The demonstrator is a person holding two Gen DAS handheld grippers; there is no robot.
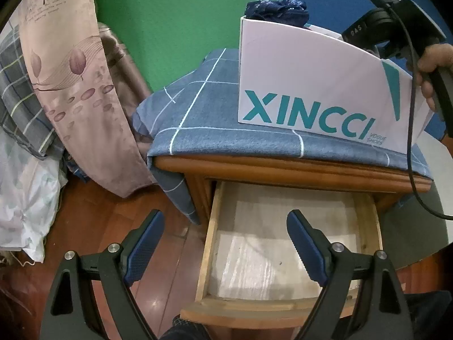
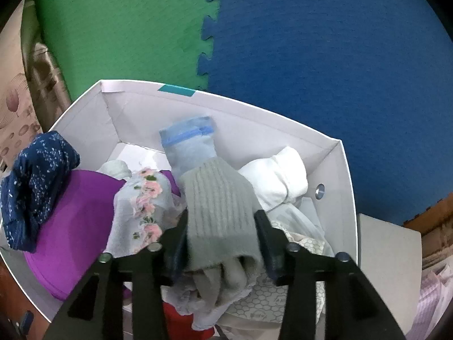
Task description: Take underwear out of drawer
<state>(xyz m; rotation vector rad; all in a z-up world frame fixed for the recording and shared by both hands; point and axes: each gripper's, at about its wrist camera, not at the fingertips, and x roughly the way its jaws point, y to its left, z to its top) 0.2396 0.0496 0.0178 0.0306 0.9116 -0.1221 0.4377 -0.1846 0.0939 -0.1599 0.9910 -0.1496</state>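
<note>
In the left wrist view the wooden drawer [image 1: 209, 243] stands pulled out below the nightstand, with only a pale liner [image 1: 271, 257] showing inside. My left gripper [image 1: 225, 243] is open and empty above its left part. In the right wrist view my right gripper [image 2: 220, 235] is shut on a rolled grey ribbed underwear piece [image 2: 218, 209] with a light blue end, held over the white XINCCI shoebox [image 2: 348, 187]. The box holds several garments: a navy speckled one [image 2: 36, 187], a purple one [image 2: 70, 226], a floral one [image 2: 144, 201], a white one [image 2: 280, 181].
The shoebox [image 1: 311, 90] sits on a blue checked cloth [image 1: 215, 119] over the nightstand [image 1: 283, 170]. Curtain [image 1: 76, 85] and bedding [image 1: 22, 198] lie to the left over a wooden floor [image 1: 107, 221]. Green and blue foam mats [image 2: 198, 28] cover the wall behind.
</note>
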